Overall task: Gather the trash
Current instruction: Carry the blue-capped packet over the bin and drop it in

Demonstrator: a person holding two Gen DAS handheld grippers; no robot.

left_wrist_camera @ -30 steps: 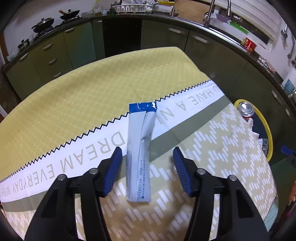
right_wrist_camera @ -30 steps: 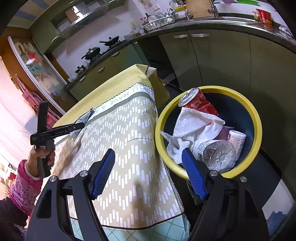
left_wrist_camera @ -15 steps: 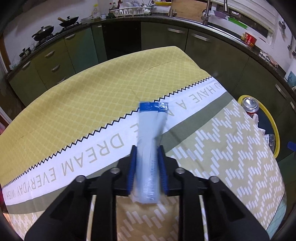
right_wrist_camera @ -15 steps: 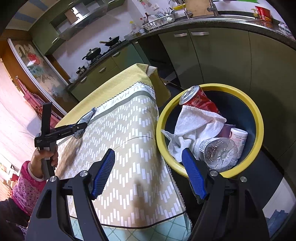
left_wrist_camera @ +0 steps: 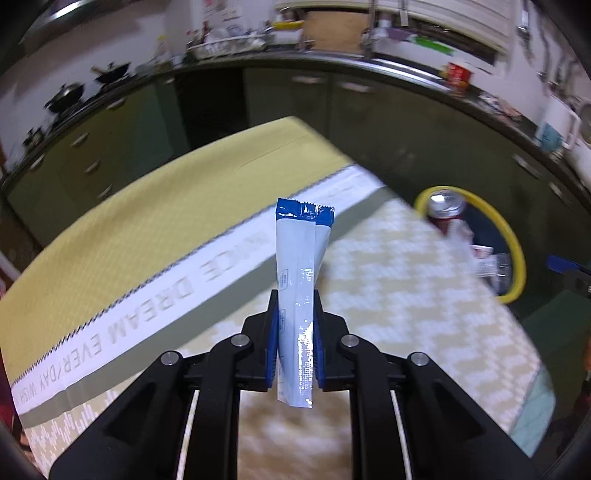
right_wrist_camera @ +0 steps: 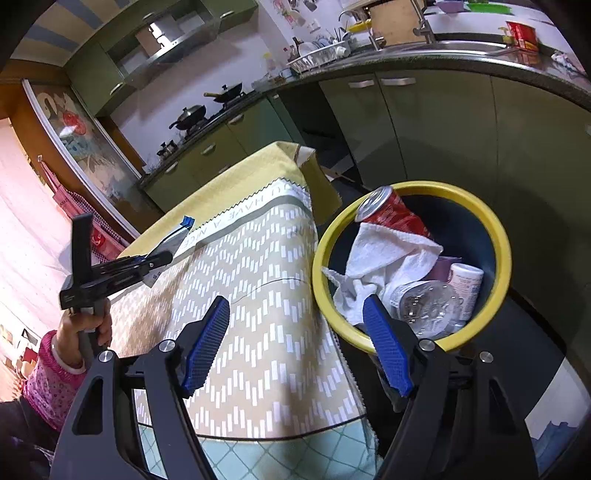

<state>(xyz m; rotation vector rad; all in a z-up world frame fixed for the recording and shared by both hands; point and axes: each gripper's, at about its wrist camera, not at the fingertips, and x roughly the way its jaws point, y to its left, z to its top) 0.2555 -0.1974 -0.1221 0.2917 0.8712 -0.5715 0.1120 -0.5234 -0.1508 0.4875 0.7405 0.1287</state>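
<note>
Wrapper lifted off the desk

The left claw (left_wrist_camera: 295, 332) was closing, clamped on the wrapper (left_wrist_camera: 301, 280) above the desk (left_wrist_camera: 388, 288); the right claw (right_wrist_camera: 295, 343) stood apart, empty, beside the bin (right_wrist_camera: 506, 258) past the desk's edge.

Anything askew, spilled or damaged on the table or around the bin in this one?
Nothing stands out. The blue-and-white wrapper is gripped between the left gripper fingers above the tablecloth; the yellow-rimmed bin stands upright, with its can, towel and bottle inside.

Green cupboards (right_wrist_camera: 424, 122) run along the kitchen wall under a dark counter (right_wrist_camera: 461, 62), with pans on the stove (right_wrist_camera: 207, 110) and a sink tap (left_wrist_camera: 371, 29)
</note>
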